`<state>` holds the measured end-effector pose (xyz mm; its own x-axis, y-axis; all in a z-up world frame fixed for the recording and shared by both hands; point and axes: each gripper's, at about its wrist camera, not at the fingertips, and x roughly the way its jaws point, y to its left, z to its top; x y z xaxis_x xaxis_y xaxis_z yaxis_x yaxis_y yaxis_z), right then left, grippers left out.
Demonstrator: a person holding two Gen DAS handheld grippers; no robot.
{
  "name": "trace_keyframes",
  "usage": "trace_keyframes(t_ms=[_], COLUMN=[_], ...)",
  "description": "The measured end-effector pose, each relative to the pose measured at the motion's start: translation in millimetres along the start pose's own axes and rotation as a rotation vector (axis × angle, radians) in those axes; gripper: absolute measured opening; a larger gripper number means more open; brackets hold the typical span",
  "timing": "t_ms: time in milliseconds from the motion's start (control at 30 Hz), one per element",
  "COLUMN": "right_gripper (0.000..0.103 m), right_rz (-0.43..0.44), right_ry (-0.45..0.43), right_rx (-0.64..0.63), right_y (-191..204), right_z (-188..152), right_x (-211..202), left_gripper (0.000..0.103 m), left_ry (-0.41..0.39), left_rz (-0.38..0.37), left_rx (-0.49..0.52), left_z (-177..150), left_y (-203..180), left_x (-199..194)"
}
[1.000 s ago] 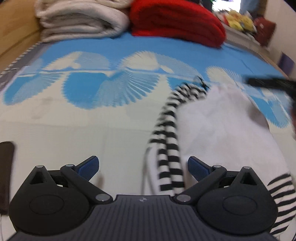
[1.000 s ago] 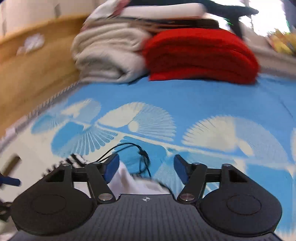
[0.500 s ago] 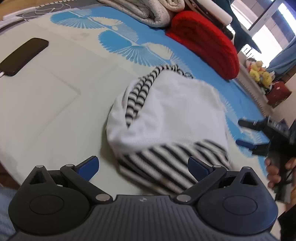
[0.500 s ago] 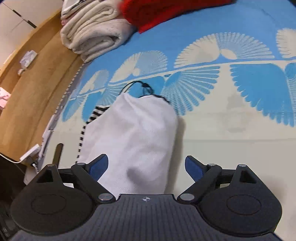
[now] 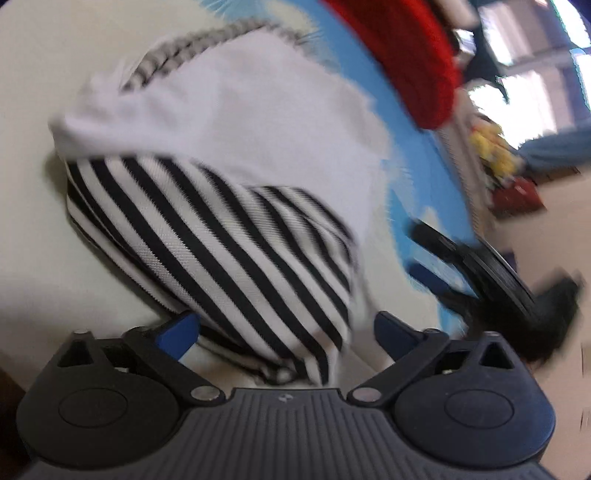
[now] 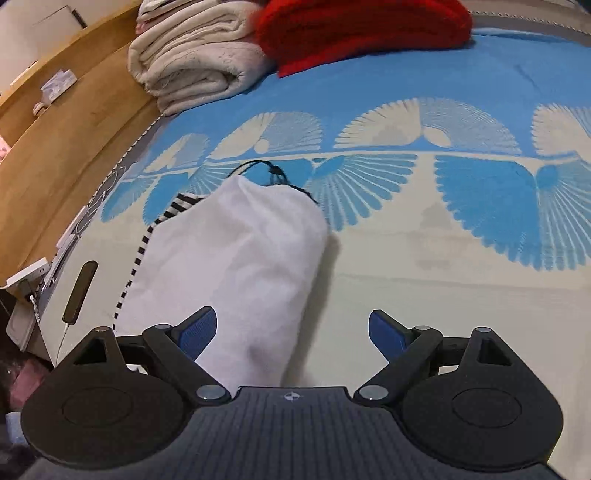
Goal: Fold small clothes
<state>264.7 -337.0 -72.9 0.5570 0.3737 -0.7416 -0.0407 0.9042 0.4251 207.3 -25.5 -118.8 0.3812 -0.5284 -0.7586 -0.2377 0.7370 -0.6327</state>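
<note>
A small white garment [image 5: 240, 110] with a black-and-white striped part [image 5: 229, 251] lies folded over on the blue-and-cream bedspread [image 6: 443, 240]. My left gripper [image 5: 286, 328] hovers over the striped end with its jaws closing. The striped cloth lies between its fingers, and the pads do not press on it. In the right wrist view the garment [image 6: 236, 258] runs away from me, with a black drawstring [image 6: 273, 171] at its far end. My right gripper [image 6: 292, 329] stands open over the near end, gripping nothing. It also shows blurred as the right gripper [image 5: 424, 251] in the left wrist view.
A folded cream blanket [image 6: 192, 62] and a red blanket [image 6: 351, 29] are stacked at the far end of the bed. A dark phone [image 6: 79, 291] on a cable lies near the left edge, beside a wooden ledge [image 6: 74, 140] and a white plug block [image 6: 27, 275].
The left view has rolled and swung in close over the striped end. The right gripper has pulled back from the drawstring end to the near end, with its jaws wider.
</note>
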Motion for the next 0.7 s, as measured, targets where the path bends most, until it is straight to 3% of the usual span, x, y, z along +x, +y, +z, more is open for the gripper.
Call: trace_keyframes(t_ms=[33, 67, 100, 133, 233, 367, 433, 500, 533, 567, 600, 633, 700], right_gripper=[0.09, 0.09, 0.089, 0.088, 0.087, 0.087, 0.087, 0.088, 0.091, 0.093, 0.095, 0.096, 0.096], right_rz=[-0.003, -0.006, -0.003, 0.001, 0.015, 0.04, 0.065, 0.108, 0.137, 0.157, 0.174, 0.177, 0.151], right_ry=[-0.002, -0.005, -0.005, -0.002, 0.003, 0.008, 0.007, -0.014, -0.022, -0.022, -0.015, -0.005, 0.038], right_rx=[0.008, 0.01, 0.006, -0.002, -0.017, -0.017, -0.026, -0.024, -0.021, -0.02, -0.019, -0.01, 0.017], right_y=[-4, -6, -8, -10, -14, -17, -14, -12, -12, -12, -13, -14, -16], right_z=[-2, -3, -5, -5, -6, -3, 3, 13, 22, 31, 44, 54, 76], right_x=[-1, -1, -2, -3, -1, 5, 8, 11, 15, 20, 29, 39, 68], left_gripper=[0.064, 0.039, 0.036, 0.026, 0.008, 0.005, 0.01, 0.043, 0.077, 0.101, 0.102, 0.103, 0.103], left_ry=[0.011, 0.017, 0.014, -0.014, -0.076, -0.054, -0.067, -0.104, -0.131, -0.164, -0.194, -0.215, -0.182], left_rz=[-0.003, -0.067, -0.095, -0.096, -0.052, 0.031, 0.008, -0.05, -0.056, -0.026, -0.006, -0.032, -0.092], left_rx=[-0.073, -0.133, -0.183, -0.176, -0.046, -0.074, -0.088, -0.104, -0.106, -0.127, -0.154, -0.184, -0.23], left_z=[1, 1, -2, -9, -27, -38, -42, -44, -44, -44, -42, -39, -26], left_y=[8, 18, 24, 26, 19, 44, 54, 58, 57, 58, 58, 61, 72], left_x=[10, 16, 19, 15, 0, 3, -3, -15, -23, -31, -37, -40, -33])
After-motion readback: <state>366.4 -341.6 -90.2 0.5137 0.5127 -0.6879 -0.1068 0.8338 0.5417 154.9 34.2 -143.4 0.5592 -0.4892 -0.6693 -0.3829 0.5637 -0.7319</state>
